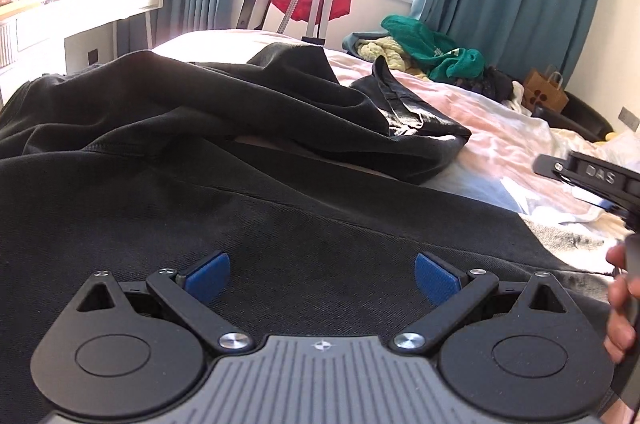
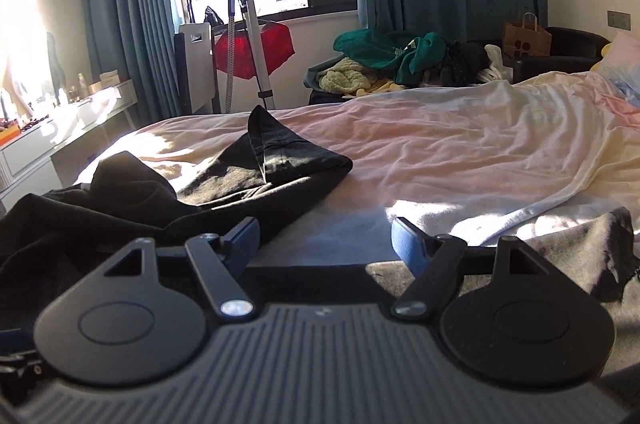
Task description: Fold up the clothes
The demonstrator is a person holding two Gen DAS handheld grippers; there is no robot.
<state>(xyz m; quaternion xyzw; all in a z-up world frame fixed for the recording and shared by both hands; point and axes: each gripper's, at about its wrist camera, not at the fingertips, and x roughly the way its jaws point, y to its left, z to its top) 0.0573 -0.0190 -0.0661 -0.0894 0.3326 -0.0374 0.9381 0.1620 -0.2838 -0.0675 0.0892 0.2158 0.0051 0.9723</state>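
Observation:
A black garment (image 1: 168, 151) lies crumpled across the near part of the bed. My left gripper (image 1: 322, 274) is open, its blue pads spread just above the black cloth, holding nothing. The right gripper's body (image 1: 596, 179) shows at the right edge of the left wrist view, with a hand below it. In the right wrist view the same black garment (image 2: 280, 159) lies to the left and front, one sleeve end sticking up. My right gripper (image 2: 325, 244) is open and empty over the garment's near edge and the sheet.
The bed has a rumpled pale pink and white sheet (image 2: 460, 151). A pile of green, yellow and dark clothes (image 2: 400, 63) lies at the far side. A brown paper bag (image 2: 526, 37), a red hamper (image 2: 256, 49) with a metal stand, teal curtains and a white desk (image 2: 60, 135) surround the bed.

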